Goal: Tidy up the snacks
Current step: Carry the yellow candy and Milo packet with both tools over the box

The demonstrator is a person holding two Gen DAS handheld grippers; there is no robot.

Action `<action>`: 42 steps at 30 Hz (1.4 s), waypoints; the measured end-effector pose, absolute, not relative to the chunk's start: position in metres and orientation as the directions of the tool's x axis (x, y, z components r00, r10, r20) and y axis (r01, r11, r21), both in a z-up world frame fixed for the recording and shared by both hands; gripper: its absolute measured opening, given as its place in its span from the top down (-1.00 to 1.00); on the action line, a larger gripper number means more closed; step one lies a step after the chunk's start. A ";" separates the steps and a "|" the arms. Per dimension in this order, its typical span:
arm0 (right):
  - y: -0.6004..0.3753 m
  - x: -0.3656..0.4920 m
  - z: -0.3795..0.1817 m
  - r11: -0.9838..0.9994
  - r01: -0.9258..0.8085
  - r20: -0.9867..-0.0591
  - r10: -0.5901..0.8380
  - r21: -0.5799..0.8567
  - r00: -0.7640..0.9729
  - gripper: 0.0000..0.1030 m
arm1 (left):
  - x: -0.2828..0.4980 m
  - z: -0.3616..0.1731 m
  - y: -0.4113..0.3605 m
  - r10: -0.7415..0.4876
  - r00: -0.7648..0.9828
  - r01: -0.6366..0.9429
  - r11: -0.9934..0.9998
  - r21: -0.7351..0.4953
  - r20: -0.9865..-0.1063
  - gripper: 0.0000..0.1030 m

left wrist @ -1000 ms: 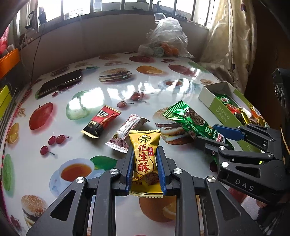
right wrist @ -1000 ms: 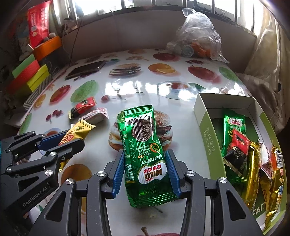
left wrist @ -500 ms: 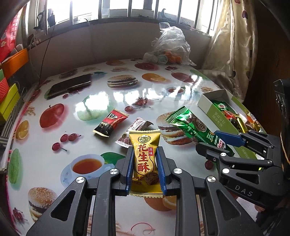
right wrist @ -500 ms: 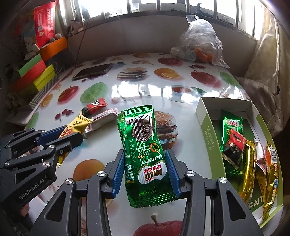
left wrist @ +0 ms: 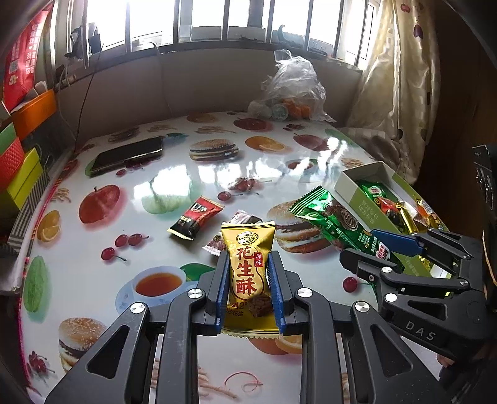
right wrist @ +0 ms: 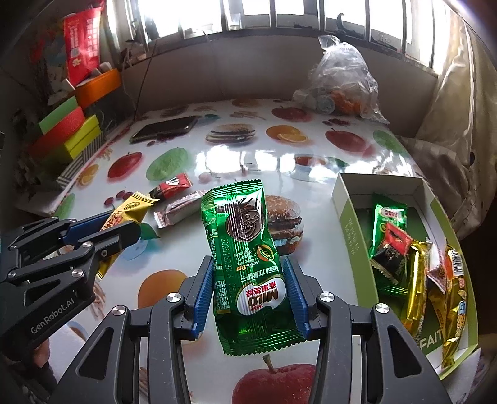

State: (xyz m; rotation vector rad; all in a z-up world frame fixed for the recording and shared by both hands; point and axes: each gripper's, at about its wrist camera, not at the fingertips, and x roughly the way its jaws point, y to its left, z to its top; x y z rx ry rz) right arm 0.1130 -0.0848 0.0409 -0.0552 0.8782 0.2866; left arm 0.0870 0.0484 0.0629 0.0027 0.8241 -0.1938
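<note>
We work over a glossy tablecloth printed with fruit and burgers (left wrist: 174,183), under a barred window (left wrist: 217,18) with a patterned curtain (left wrist: 394,77) at the right; a dark phone (left wrist: 127,153) and a clear plastic bag (left wrist: 292,90) lie at the far side. Our left gripper (left wrist: 248,286) pinches a yellow peanut-candy packet (left wrist: 248,273), and our right gripper (right wrist: 248,295) clamps a green Milo biscuit packet (right wrist: 242,248). Both packets are off the table, left of the open green-and-white cardboard box (right wrist: 348,223) of snacks. A red-and-black sachet (left wrist: 195,222) and a brown-and-white wrapper (right wrist: 180,208) lie on the cloth. Compared with a second ago, both grippers sit higher, the tabletop looks farther below, and more window shows.
</note>
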 end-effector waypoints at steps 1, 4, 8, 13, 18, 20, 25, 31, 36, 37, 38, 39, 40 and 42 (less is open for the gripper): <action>-0.085 0.112 0.042 0.960 -0.270 -0.764 0.225 0.070 0.604 0.15 | 0.087 0.064 0.048 -0.170 0.664 0.172 0.982 -0.072 -0.728 0.52; -0.087 0.110 0.045 0.960 -0.271 -0.762 0.224 0.065 0.608 0.15 | 0.087 0.068 0.047 -0.172 0.666 0.172 0.982 -0.075 -0.726 0.52; -0.096 0.108 0.051 0.965 -0.253 -0.756 0.216 0.069 0.618 0.15 | 0.089 0.074 0.041 -0.183 0.668 0.184 0.980 -0.078 -0.721 0.52; -0.111 0.106 0.061 0.973 -0.220 -0.749 0.194 0.065 0.633 0.15 | 0.096 0.083 0.029 -0.212 0.669 0.209 0.973 -0.094 -0.713 0.52; -0.130 0.103 0.069 0.981 -0.184 -0.746 0.166 0.060 0.644 0.15 | 0.102 0.091 0.014 -0.244 0.662 0.242 0.964 -0.107 -0.708 0.52; -0.139 0.102 0.072 0.985 -0.164 -0.745 0.152 0.058 0.650 0.15 | 0.105 0.095 0.008 -0.255 0.662 0.255 0.961 -0.109 -0.705 0.52; -0.158 0.099 0.079 0.990 -0.125 -0.741 0.129 0.061 0.659 0.15 | 0.113 0.103 -0.007 -0.286 0.656 0.282 0.951 -0.124 -0.699 0.52; -0.185 0.095 0.085 0.996 -0.070 -0.740 0.084 0.051 0.667 0.15 | 0.123 0.107 -0.032 -0.320 0.638 0.322 0.937 -0.135 -0.701 0.52; -0.208 0.093 0.087 0.999 -0.021 -0.742 0.047 0.044 0.669 0.15 | 0.131 0.107 -0.050 -0.338 0.627 0.340 0.929 -0.143 -0.702 0.52; -0.213 0.093 0.087 0.999 -0.011 -0.742 0.040 0.044 0.669 0.15 | 0.132 0.107 -0.054 -0.341 0.624 0.345 0.928 -0.144 -0.703 0.52; -0.218 0.092 0.087 0.999 -0.003 -0.743 0.035 0.045 0.669 0.15 | 0.134 0.106 -0.058 -0.347 0.620 0.354 0.924 -0.144 -0.704 0.52; -0.222 0.092 0.086 0.999 0.006 -0.744 0.029 0.044 0.668 0.15 | 0.135 0.106 -0.062 -0.352 0.616 0.361 0.921 -0.145 -0.704 0.52; -0.225 0.092 0.086 0.999 0.014 -0.746 0.023 0.044 0.666 0.15 | 0.137 0.105 -0.066 -0.357 0.611 0.365 0.919 -0.149 -0.706 0.52; -0.235 0.090 0.085 0.999 0.032 -0.747 0.012 0.044 0.665 0.15 | 0.142 0.103 -0.074 -0.376 0.596 0.375 0.912 -0.168 -0.710 0.52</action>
